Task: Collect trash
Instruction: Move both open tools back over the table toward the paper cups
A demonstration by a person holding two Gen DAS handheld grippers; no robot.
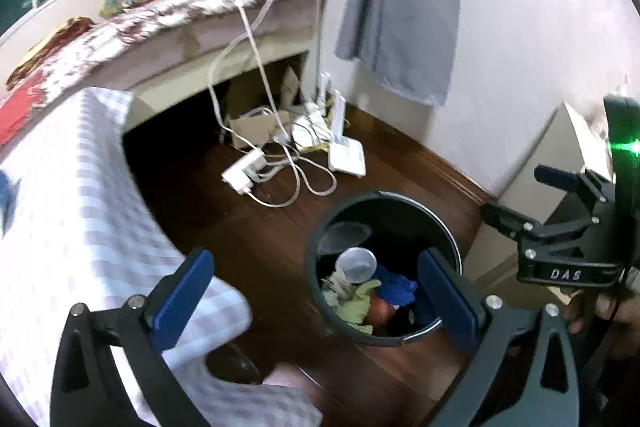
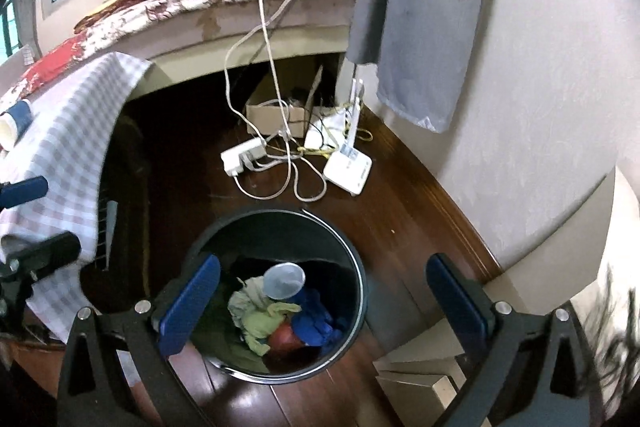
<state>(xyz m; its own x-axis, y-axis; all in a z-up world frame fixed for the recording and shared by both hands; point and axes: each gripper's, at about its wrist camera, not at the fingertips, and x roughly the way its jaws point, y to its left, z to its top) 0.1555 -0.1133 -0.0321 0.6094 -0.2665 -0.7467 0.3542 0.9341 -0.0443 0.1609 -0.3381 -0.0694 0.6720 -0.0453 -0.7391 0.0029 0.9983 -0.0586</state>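
Now both the left gripper (image 1: 316, 291) and right gripper (image 2: 324, 303) are hanging wide open, empty, above the trash bin (image 2: 358, 267) holding a clear plastic cup (image 2: 284, 281).

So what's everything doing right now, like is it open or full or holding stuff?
Left gripper: open, holding nothing.
Right gripper: open, holding nothing.
Trash bin: upright on the floor, no lid, partly filled.
Clear plastic cup: lying on top of the trash.
Power strip: on the floor, cables plugged in.
Cardboard box: open, under the bed.
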